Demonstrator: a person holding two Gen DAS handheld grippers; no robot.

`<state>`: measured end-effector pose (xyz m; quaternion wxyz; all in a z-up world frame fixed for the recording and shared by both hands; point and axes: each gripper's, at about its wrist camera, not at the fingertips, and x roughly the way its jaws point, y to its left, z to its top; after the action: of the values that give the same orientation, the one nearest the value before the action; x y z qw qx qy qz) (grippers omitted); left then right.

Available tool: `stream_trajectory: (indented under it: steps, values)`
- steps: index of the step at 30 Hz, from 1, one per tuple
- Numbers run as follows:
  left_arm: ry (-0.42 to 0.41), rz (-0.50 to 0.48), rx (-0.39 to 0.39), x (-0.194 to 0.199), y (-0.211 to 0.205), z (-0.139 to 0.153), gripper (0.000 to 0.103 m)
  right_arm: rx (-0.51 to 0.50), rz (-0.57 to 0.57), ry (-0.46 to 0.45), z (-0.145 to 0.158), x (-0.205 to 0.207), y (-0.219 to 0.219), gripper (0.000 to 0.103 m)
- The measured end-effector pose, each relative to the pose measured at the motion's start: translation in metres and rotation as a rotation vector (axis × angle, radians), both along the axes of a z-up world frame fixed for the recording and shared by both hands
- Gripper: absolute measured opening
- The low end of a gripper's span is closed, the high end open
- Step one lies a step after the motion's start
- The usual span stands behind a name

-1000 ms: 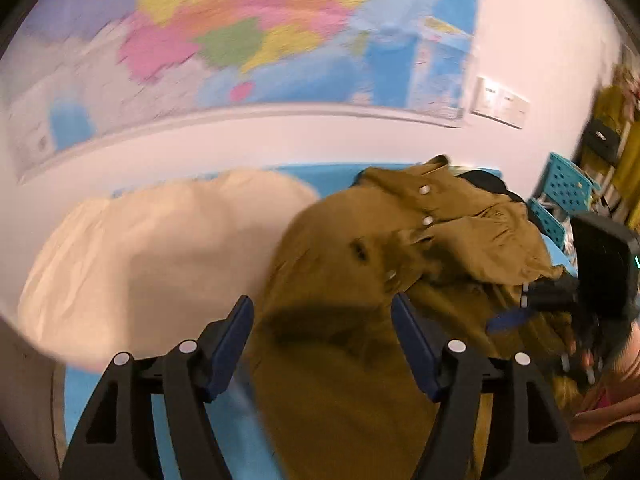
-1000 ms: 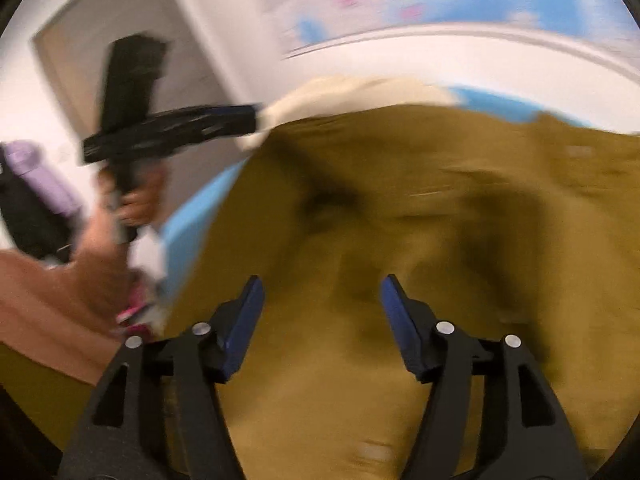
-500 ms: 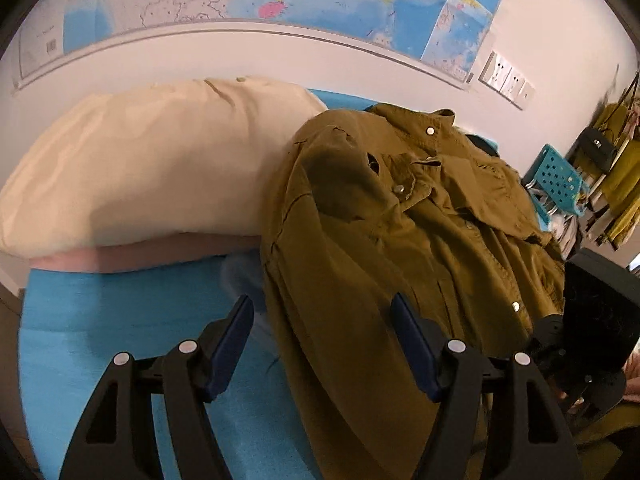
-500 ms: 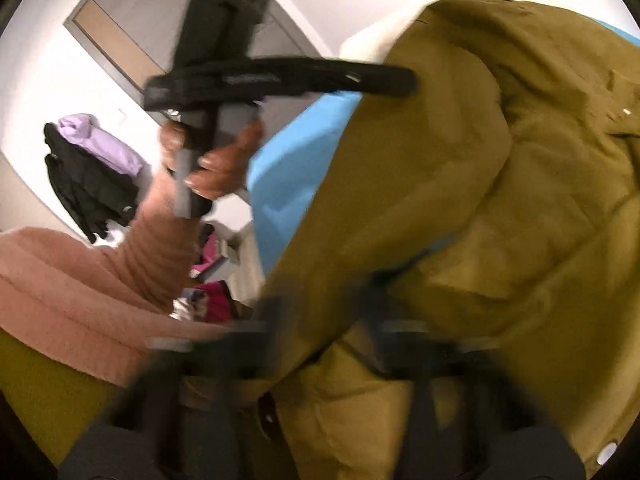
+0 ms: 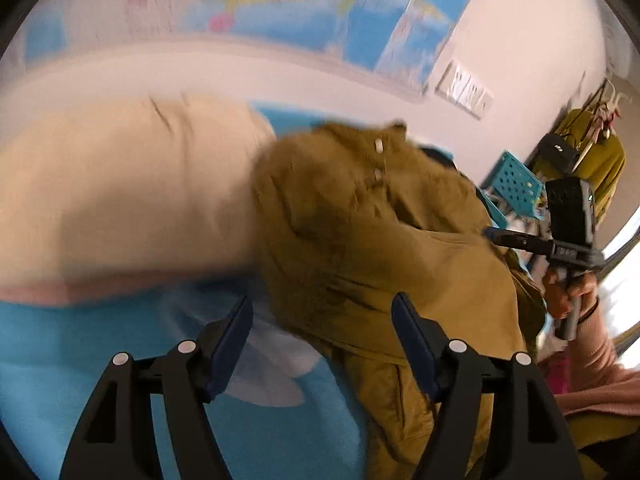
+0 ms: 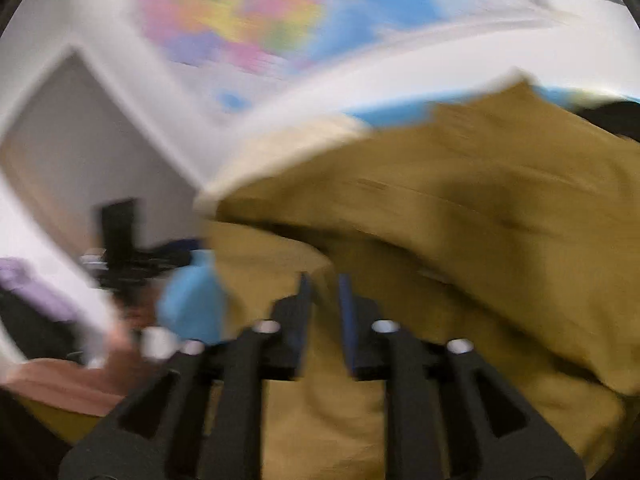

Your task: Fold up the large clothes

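Right tongs (image 6: 323, 312) reopening, olive shirt (image 6: 460, 240) now heaped

Soft, even indoor light fills both fisheye views, edges bent and vignetted black, with heavy motion blur, worst in the right wrist view.

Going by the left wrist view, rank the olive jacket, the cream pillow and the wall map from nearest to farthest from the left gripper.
Measured from the left gripper:
1. Olive jacket, just ahead, its edge between the open jaws, toward the right.
2. Cream pillow, further back on the left.
3. Wall map, farthest, high on the wall behind.
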<state>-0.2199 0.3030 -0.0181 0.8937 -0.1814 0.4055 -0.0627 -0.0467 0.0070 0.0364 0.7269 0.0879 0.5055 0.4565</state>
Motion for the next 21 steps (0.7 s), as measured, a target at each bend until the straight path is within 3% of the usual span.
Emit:
stream_trajectory:
  steps: [1,3,5,7,8,10,13,14,15,16,17,19,21]
  values:
    - [0.027,-0.013,-0.054,0.007,0.001,-0.012,0.069,-0.025,-0.022,-0.009,-0.004,-0.002,-0.004,0.057]
    - [0.043,-0.028,-0.141,0.015,0.004,-0.028,0.070,-0.009,0.005,-0.059,0.000,-0.016,-0.007,0.057]
    - [0.053,-0.023,-0.221,0.018,0.012,-0.040,0.075,-0.016,0.060,-0.149,0.011,-0.037,-0.002,0.064]
    - [0.050,-0.015,-0.289,0.021,0.017,-0.048,0.072,-0.020,0.178,-0.263,0.026,-0.071,0.013,0.066]
    - [0.039,-0.012,-0.310,0.022,0.018,-0.049,0.064,-0.028,0.223,-0.294,0.031,-0.073,0.012,0.066]
    - [0.015,0.006,-0.349,0.025,0.020,-0.045,0.037,-0.087,0.349,-0.404,0.034,-0.108,0.032,0.069]
    - [-0.055,0.055,-0.322,0.019,0.025,-0.016,0.020,-0.227,0.497,-0.525,0.012,-0.145,0.060,0.074]
    - [-0.084,0.066,-0.300,0.016,0.026,-0.003,0.017,-0.276,0.524,-0.556,0.004,-0.150,0.068,0.072]
    - [-0.110,0.072,-0.282,0.014,0.026,0.009,0.016,-0.326,0.543,-0.595,-0.004,-0.154,0.074,0.059]
    - [-0.126,0.075,-0.261,0.014,0.025,0.023,0.016,-0.390,0.563,-0.630,-0.014,-0.156,0.084,0.033]
    - [-0.124,0.068,-0.246,0.017,0.024,0.033,0.015,-0.399,0.575,-0.611,-0.018,-0.156,0.084,0.021]
    - [-0.112,0.077,-0.160,0.029,0.017,0.054,0.015,-0.308,0.587,-0.546,-0.004,-0.146,0.087,0.002]
    - [-0.117,0.094,-0.125,0.037,0.019,0.070,0.015,-0.167,0.589,-0.480,0.022,-0.136,0.080,0.002]
